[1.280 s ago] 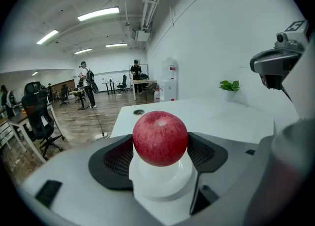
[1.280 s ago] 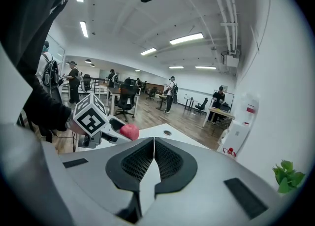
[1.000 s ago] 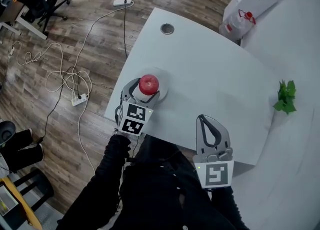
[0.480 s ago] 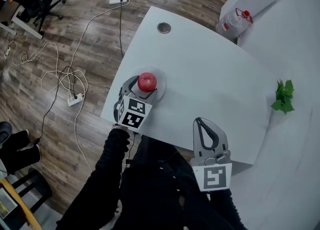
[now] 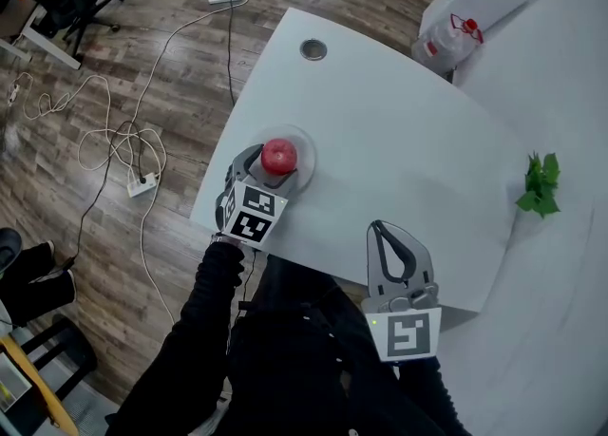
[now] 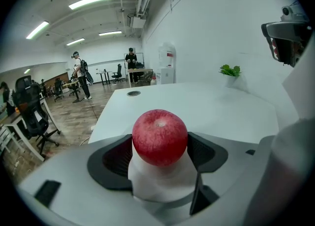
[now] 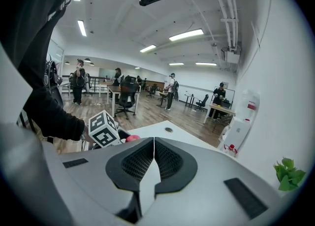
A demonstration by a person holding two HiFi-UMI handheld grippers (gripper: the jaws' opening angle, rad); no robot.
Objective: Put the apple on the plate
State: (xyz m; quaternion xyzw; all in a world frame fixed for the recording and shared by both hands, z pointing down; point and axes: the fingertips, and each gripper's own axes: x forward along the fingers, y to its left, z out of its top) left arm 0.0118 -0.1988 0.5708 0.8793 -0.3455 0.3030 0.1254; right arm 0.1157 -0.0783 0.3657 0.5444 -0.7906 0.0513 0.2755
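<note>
White bench (image 5: 399, 130), near edge: within 1 second the left hand-held gripper (image 5: 274, 166), pinching the apple (image 5: 278, 155), has brought it inside the plate (image 5: 308, 144) rim, so letting go seems next. Right hand-held gripper (image 5: 380, 229) rests pressed together.

I see a speckled red apple (image 6: 160, 137) between my grey left gripper's (image 5: 274, 169) black ribbed pads (image 6: 117, 158), white surface (image 5: 399, 140) beyond.
</note>
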